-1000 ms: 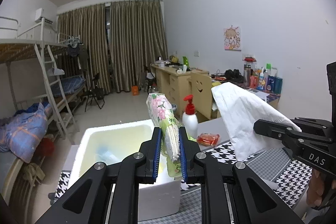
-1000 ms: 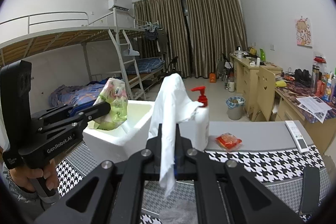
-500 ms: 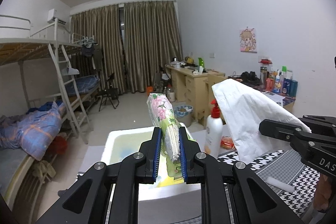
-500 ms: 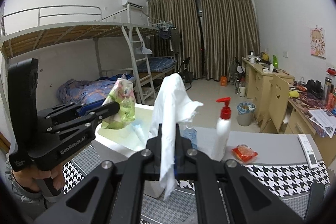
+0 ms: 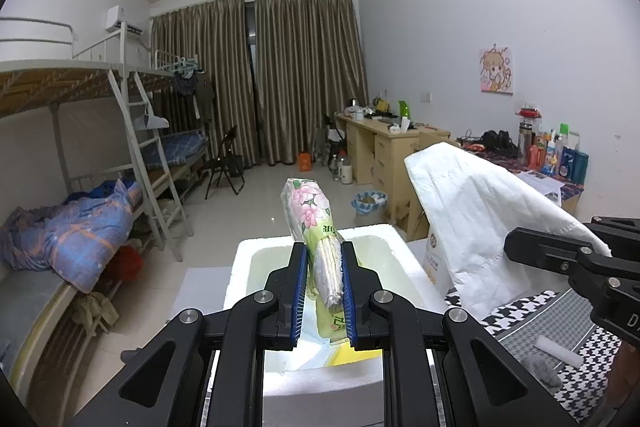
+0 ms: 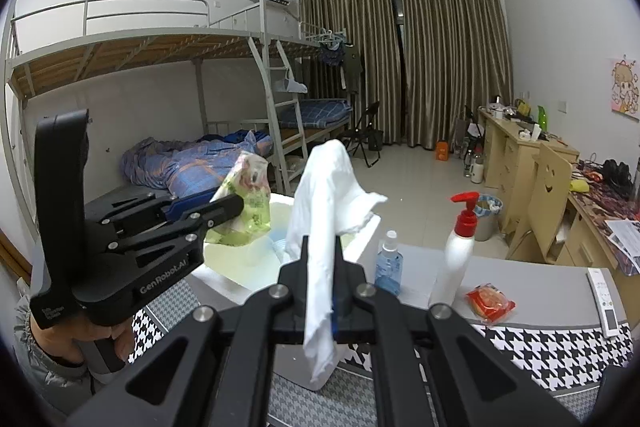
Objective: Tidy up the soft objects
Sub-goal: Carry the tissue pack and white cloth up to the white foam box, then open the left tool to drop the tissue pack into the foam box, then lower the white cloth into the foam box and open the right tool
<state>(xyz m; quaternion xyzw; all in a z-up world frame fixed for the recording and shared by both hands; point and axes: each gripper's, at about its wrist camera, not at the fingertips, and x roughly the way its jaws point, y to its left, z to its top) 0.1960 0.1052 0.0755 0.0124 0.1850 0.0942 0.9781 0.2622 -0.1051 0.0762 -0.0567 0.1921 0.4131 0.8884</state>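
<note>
My left gripper [image 5: 323, 287] is shut on a green floral tissue pack [image 5: 316, 227] and holds it over the white foam box [image 5: 244, 267]. In the right wrist view the left gripper [image 6: 224, 211] and the tissue pack [image 6: 248, 203] hang above the foam box [image 6: 240, 267]. My right gripper [image 6: 322, 267] is shut on a white cloth [image 6: 324, 195] that stands up and droops below the jaws, just right of the box. The white cloth [image 5: 472, 211] and the right gripper [image 5: 560, 259] show at the right of the left wrist view.
On the houndstooth table cover [image 6: 540, 351] stand a red-pump lotion bottle [image 6: 456, 255], a small blue bottle [image 6: 388, 267], an orange snack packet [image 6: 490, 303] and a remote [image 6: 604, 303]. A grey fuzzy thing [image 5: 540, 375] and a white roll [image 5: 558, 347] lie there. Bunk beds [image 6: 200, 131] stand left, desks [image 6: 520, 155] right.
Both grippers have moved left toward the foam box, still holding their loads. The tissue pack now hangs over the box opening and the cloth is beside the box's right rim.
</note>
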